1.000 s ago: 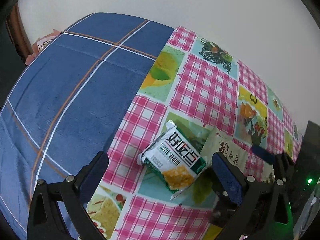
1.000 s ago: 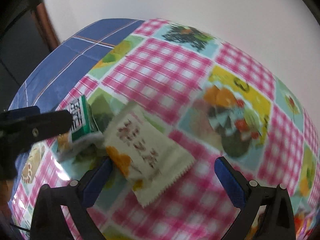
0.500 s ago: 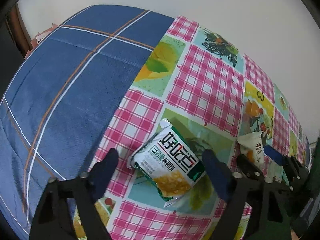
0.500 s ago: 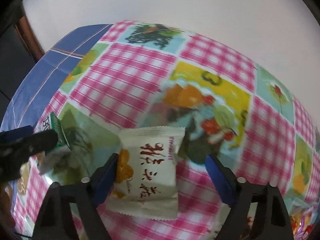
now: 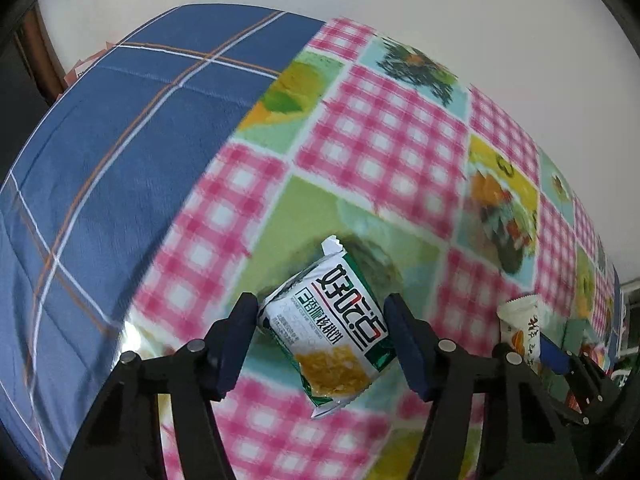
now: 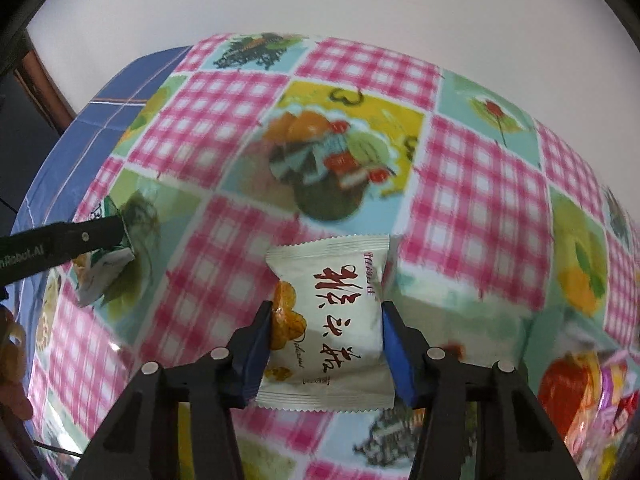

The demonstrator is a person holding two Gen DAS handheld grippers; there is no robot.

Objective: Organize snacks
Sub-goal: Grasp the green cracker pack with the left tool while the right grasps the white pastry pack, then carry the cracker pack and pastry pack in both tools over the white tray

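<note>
Two snack packets, left tongs clamping green packet, right tongs clamping white packet

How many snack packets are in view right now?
2 clearly: green-and-white packet between the left claw pads; white packet between the right claw pads. Colorful wrappers at the right edge may be more.

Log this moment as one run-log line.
left gripper: shut on green-and-white snack packet | right gripper: shut on white snack packet | surface: pink checked tablecloth | step: both packets gripped
</note>
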